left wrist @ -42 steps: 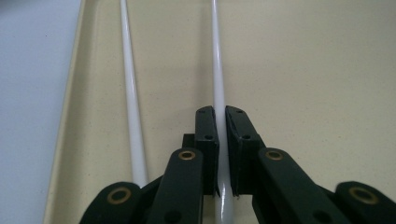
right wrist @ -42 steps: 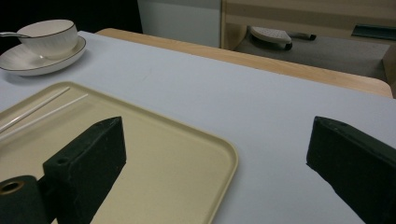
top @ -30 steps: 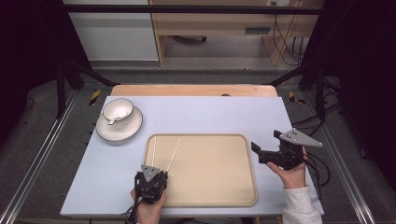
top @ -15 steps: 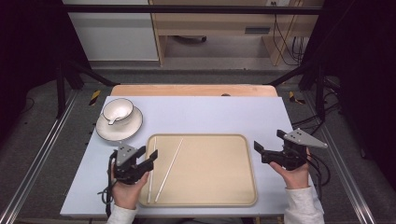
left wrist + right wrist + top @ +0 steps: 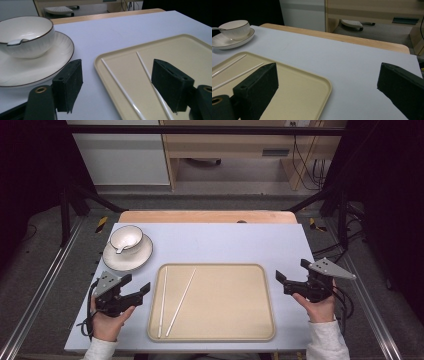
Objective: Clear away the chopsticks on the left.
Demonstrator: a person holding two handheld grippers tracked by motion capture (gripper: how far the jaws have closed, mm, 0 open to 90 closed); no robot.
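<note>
High view: your left gripper [image 5: 139, 292] sits lower left, beside the tray [image 5: 240, 320]; its jaws have just been opening and hold nothing. The two chopsticks [image 5: 172, 301] lie on the tray's left part. Your right gripper [image 5: 283, 281] waits at the right, open and empty.

Left gripper view: chopsticks [image 5: 120, 85] run centre to bottom, between wide jaws.

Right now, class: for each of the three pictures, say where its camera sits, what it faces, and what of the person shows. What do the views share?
High view: above the person's side, looking forward and down on the table; both forearms, left gripper and right gripper show.
Left gripper view: low beside the tray, facing the bowl on its plate; open black jaws.
Right gripper view: low at the table's right, facing left across it; open jaws.
Shared: tray, chopsticks, bowl.
</note>
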